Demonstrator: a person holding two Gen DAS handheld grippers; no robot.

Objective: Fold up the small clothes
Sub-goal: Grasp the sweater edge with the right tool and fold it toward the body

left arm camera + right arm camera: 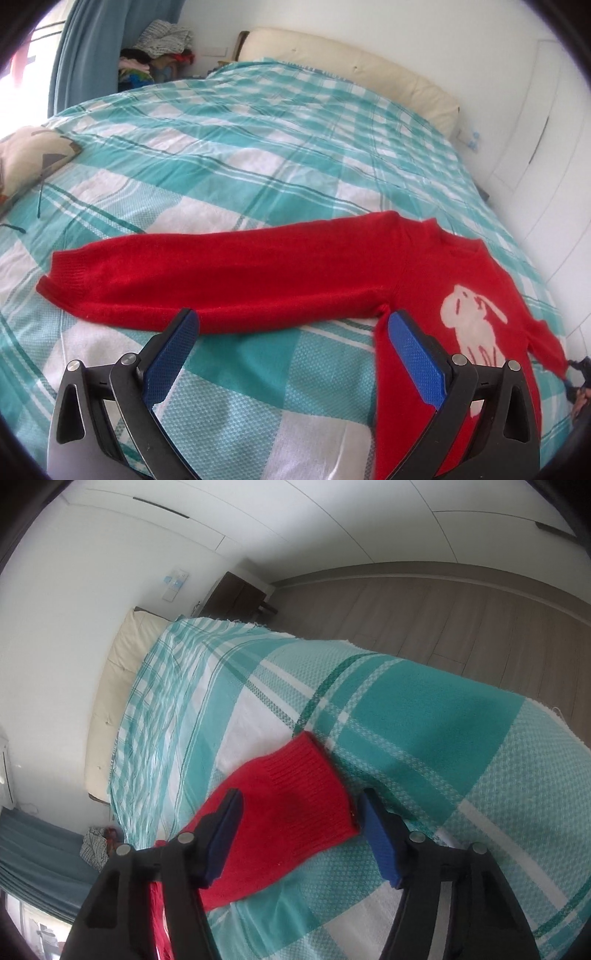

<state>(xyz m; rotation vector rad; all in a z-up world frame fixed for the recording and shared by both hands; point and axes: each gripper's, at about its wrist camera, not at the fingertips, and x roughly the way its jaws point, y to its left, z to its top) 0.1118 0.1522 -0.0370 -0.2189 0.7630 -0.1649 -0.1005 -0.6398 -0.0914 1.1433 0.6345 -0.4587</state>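
red knit, one sweater point(280, 273) lies flat near the bed's point(258, 147) foot edge, one sleeve stretched sideways. two grippers: left gripper point(293, 325) spread, empty; right gripper point(301, 808) spread astride the other cuff point(295, 768), not pinching.

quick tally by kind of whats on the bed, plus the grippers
Red knitted sweater with a white animal design: 1
Teal and white checked bedspread: 1
Cream patterned cushion: 1
Black two-finger grippers with blue pads: 2, left gripper and right gripper
Total: 5
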